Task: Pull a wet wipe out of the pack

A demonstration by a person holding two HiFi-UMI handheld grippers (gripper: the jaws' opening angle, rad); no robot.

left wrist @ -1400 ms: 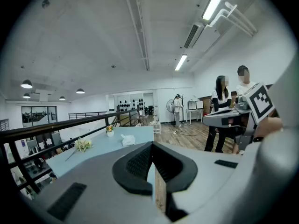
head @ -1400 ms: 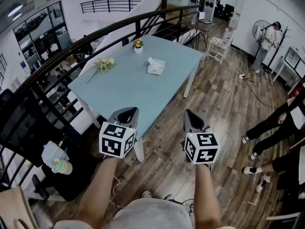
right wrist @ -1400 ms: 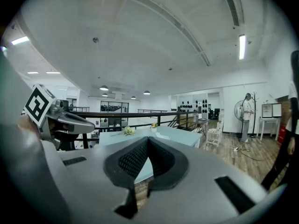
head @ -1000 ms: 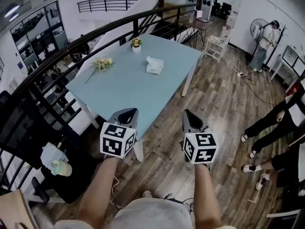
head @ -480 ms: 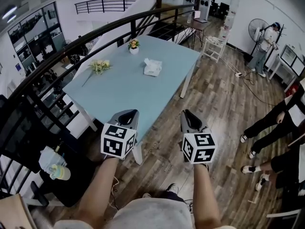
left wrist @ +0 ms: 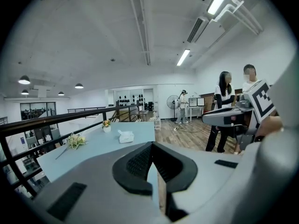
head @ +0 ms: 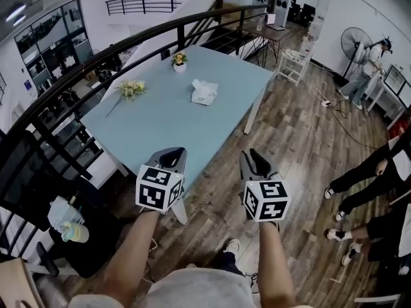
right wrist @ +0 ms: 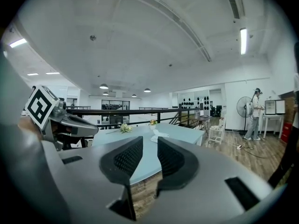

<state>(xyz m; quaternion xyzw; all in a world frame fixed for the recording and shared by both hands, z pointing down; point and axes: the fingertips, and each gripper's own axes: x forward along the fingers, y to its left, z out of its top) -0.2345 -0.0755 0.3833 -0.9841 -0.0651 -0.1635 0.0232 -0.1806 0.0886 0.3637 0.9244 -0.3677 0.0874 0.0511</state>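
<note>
Grippers hover short of the pale blue table (head: 160, 130) bearing a soft white wipes pack (head: 204, 92): left gripper (head: 171, 153) clenched, right gripper (head: 254, 158) just opening, both empty.

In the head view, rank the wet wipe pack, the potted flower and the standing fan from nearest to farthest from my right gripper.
From the right gripper, whose empty jaws have just been opening:
1. Wet wipe pack, middle of the table, right side.
2. Potted flower, table's far end.
3. Standing fan, far right, beyond the table.

Right gripper (right wrist: 149, 144) — fingers (right wrist: 125, 160) just opening, nothing between them — faces table (right wrist: 183, 130).
</note>
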